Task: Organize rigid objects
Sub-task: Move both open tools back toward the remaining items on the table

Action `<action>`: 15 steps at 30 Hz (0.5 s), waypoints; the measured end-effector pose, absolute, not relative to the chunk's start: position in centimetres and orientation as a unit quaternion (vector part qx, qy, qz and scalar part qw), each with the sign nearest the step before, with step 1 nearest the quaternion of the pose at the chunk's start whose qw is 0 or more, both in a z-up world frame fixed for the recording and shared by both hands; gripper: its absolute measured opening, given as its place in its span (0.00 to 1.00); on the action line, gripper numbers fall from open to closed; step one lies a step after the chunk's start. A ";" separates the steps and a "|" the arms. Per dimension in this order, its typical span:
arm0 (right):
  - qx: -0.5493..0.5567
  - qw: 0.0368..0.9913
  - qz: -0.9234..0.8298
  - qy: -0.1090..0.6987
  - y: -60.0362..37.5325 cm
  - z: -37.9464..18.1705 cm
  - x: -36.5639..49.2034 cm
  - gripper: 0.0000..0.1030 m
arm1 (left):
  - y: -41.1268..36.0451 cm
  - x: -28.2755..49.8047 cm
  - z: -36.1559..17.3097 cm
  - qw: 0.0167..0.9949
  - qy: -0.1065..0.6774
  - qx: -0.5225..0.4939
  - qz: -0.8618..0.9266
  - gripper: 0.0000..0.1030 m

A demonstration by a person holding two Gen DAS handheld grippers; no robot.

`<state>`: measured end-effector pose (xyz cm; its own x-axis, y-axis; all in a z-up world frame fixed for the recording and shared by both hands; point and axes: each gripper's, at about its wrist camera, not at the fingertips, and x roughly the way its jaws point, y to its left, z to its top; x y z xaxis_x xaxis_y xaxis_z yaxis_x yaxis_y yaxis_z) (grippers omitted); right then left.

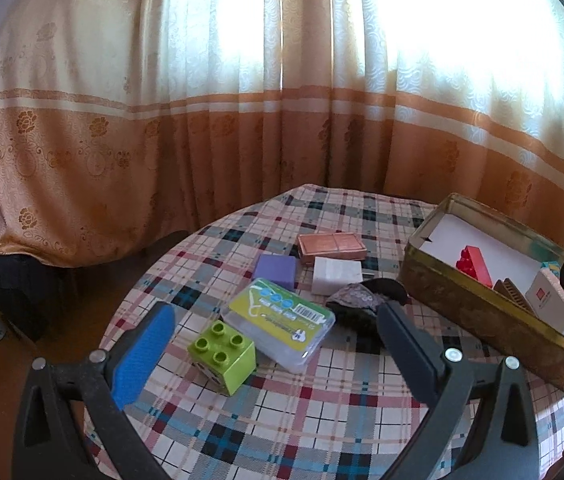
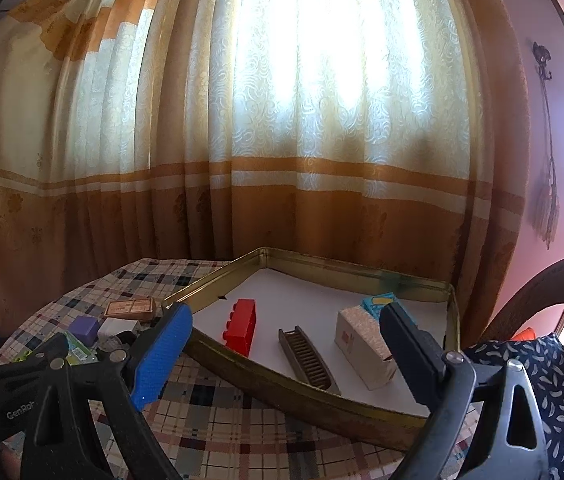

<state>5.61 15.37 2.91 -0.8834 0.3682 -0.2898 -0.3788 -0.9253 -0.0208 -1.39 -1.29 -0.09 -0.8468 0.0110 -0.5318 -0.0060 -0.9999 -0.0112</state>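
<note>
My left gripper [image 1: 276,312] is open above the plaid table [image 1: 322,420], with a green toy brick [image 1: 223,350] and a clear plastic case with a green label [image 1: 278,322] lying between its fingers. Beyond them lie a purple block [image 1: 276,270], a white block [image 1: 336,276], a copper-coloured box [image 1: 332,246] and a dark stone-like lump [image 1: 356,304]. My right gripper [image 2: 286,320] is open over the brass tin [image 2: 302,396], which holds a red brick [image 2: 242,326], a brown comb-like piece [image 2: 306,354], a white box [image 2: 364,340] and a teal box [image 2: 380,302].
The tin [image 1: 478,312] stands at the table's right side. Orange and cream curtains [image 1: 242,120] hang close behind the round table. A dark curved chair back [image 2: 542,280] and a patterned blue cloth [image 2: 554,380] are at the right.
</note>
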 end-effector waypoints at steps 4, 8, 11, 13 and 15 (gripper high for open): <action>-0.150 0.187 0.970 0.026 15.3 2.8 5.5 0.94 | -2.2 -1.4 0.0 0.003 -0.005 -0.279 0.960 0.99; -0.138 0.176 0.974 0.044 14.7 2.9 5.9 0.94 | -4.4 -1.9 0.0 -0.010 0.003 -0.283 0.959 0.99; -0.137 0.158 0.977 0.042 13.4 3.0 5.8 0.94 | -6.6 -2.5 -0.3 -0.015 0.004 -0.297 0.955 0.99; -0.141 0.139 0.979 0.046 12.6 2.9 5.5 0.94 | -8.2 -2.8 -0.6 -0.012 0.001 -0.310 0.951 0.99; -0.149 0.127 0.980 0.046 11.9 2.8 5.1 0.94 | -9.2 -3.0 -0.9 -0.010 0.004 -0.318 0.948 0.99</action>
<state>5.05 11.88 2.82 -0.9236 0.2350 -0.3027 -0.2622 -0.9636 0.0518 -2.95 -9.21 -0.90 -0.7972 -0.0216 -0.6034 0.0166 -0.9998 0.0139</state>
